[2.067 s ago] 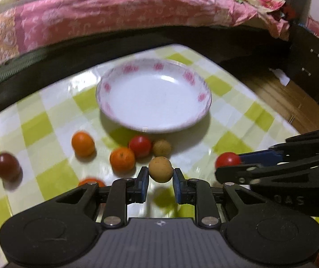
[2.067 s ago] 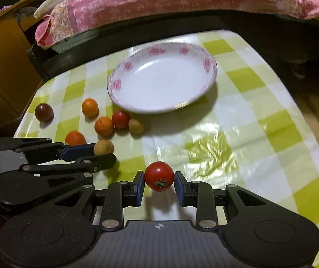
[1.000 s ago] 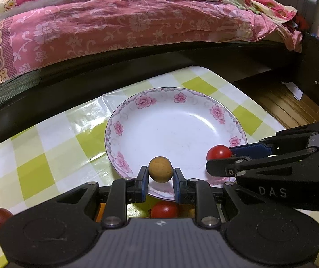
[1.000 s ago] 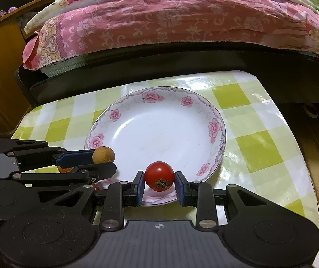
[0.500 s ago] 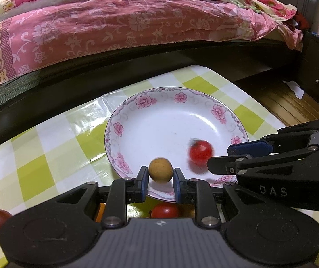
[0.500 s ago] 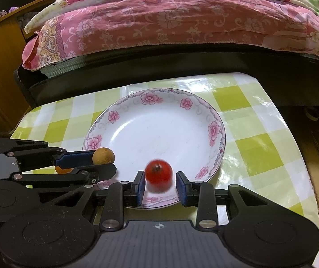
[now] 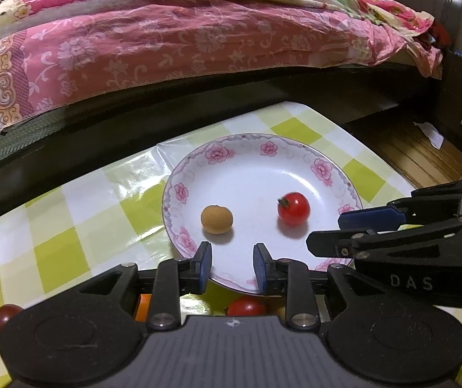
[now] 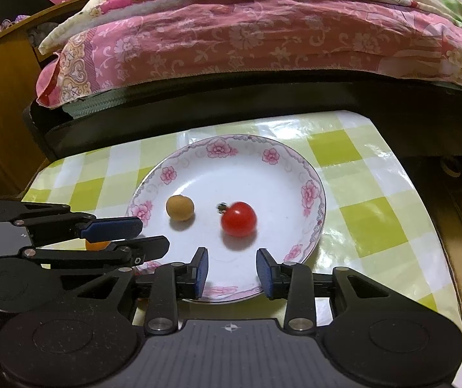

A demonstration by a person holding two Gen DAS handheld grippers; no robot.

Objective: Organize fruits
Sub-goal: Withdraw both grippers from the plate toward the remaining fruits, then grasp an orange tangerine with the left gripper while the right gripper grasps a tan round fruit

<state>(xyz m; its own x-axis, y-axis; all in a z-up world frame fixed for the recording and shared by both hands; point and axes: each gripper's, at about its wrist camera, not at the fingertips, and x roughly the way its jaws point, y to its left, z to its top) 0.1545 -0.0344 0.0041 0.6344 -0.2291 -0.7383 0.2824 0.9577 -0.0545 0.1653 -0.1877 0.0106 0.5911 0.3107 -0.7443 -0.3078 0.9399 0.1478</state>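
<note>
A white plate with pink flowers (image 7: 295, 152) (image 8: 273, 158) sits on the green-checked table. In it lie a tan round fruit (image 7: 216, 219) (image 8: 180, 207) and a red tomato (image 7: 294, 208) (image 8: 238, 219), apart from each other. My left gripper (image 7: 232, 267) is open and empty over the plate's near rim. My right gripper (image 8: 231, 271) is open and empty, also at the near rim; it also shows in the left wrist view (image 7: 344, 231). The left gripper also shows in the right wrist view (image 8: 146, 236).
Below the left gripper, partly hidden, lie a red tomato (image 7: 245, 305), an orange fruit (image 7: 142, 307) and a dark red fruit (image 7: 6, 312). An orange fruit (image 8: 96, 245) peeks between the left fingers. A bed with pink quilt (image 7: 166, 42) stands beyond the table.
Both grippers opened over the plate. The tan fruit dropped from the left one and the tomato from the right one; both now lie in the plate.
</note>
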